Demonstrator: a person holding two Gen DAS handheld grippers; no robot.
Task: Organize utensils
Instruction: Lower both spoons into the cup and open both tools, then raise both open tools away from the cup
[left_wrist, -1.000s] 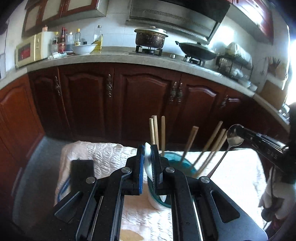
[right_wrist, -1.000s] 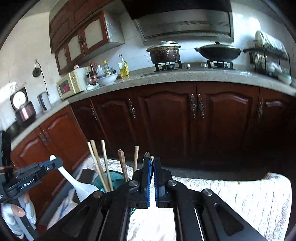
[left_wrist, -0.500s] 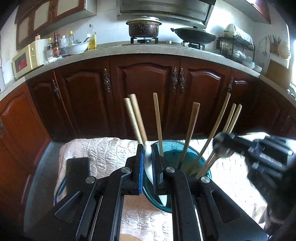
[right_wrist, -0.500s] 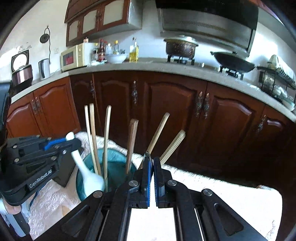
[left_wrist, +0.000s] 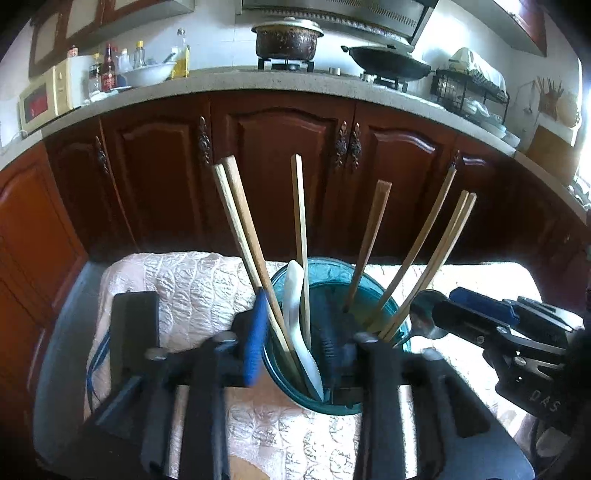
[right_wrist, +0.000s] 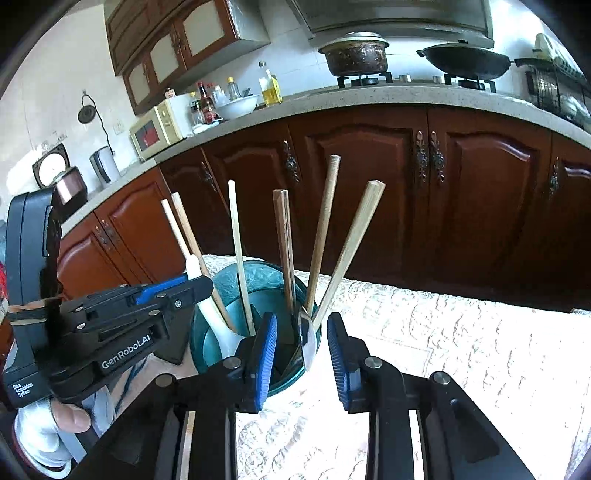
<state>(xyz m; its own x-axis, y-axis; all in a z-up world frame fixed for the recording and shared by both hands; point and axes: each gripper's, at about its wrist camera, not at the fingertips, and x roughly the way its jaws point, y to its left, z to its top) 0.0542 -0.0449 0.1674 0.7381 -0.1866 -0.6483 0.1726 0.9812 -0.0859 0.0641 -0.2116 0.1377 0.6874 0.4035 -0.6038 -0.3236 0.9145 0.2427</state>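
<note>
From my feed it's a regular home kitchen: dark red wood cabinets (right_wrist: 369, 192) under a speckled stone counter (right_wrist: 369, 96), white tiled wall (right_wrist: 295, 59) behind. A pot (right_wrist: 354, 51) and wok (right_wrist: 469, 61) sit on the stove, a microwave (right_wrist: 157, 129) further left, and a dish rack (left_wrist: 467, 88) on the right. Bright daylight comes in from the right.

Matt wooden chopsticks (left_wrist: 301, 236), a glossy metal spoon (right_wrist: 307, 341) and translucent teal holder (left_wrist: 332, 269) stand on quilted cloth (right_wrist: 443, 332).

Daylight glare at right; fisheye-warped edges; near parts motion-blurred.
</note>
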